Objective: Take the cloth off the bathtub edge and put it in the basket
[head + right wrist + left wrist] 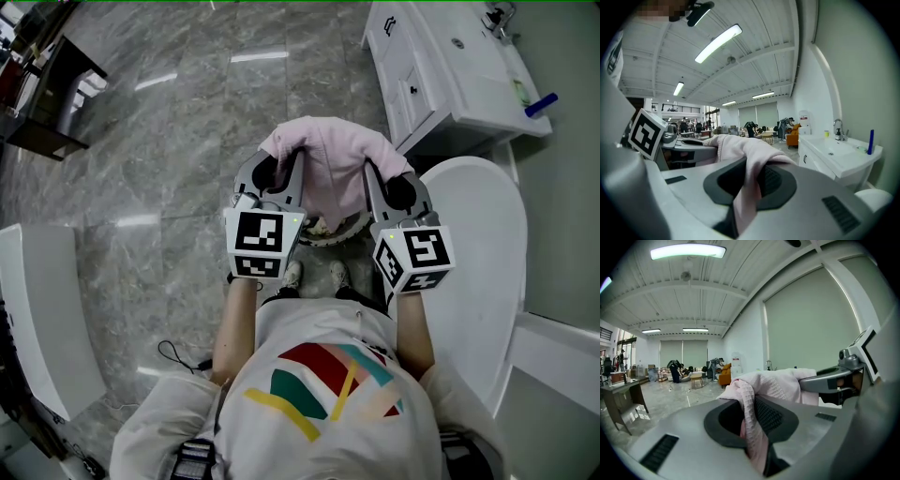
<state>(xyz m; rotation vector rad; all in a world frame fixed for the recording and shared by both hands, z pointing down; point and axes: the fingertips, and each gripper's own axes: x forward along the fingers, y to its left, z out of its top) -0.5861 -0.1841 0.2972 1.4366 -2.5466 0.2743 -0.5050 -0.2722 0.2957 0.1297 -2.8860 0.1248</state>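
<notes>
A pink waffle-weave cloth [328,164] hangs stretched between my two grippers, held up in the air in front of the person. The left gripper [278,169] is shut on the cloth's left edge, and pink fabric [752,423] runs down between its jaws. Over on the other side the right gripper [386,178] is shut on the cloth's right edge [749,187]. Directly below the cloth, partly hidden by it, a round woven basket [333,230] shows on the floor. The white bathtub edge [473,281] curves along the right side.
A white vanity with a sink [450,66] stands at the upper right, with a blue item [541,103] on it. The person's shoes [314,275] stand by the basket. A white fixture [42,309] sits at the left and a dark desk [42,94] at the upper left.
</notes>
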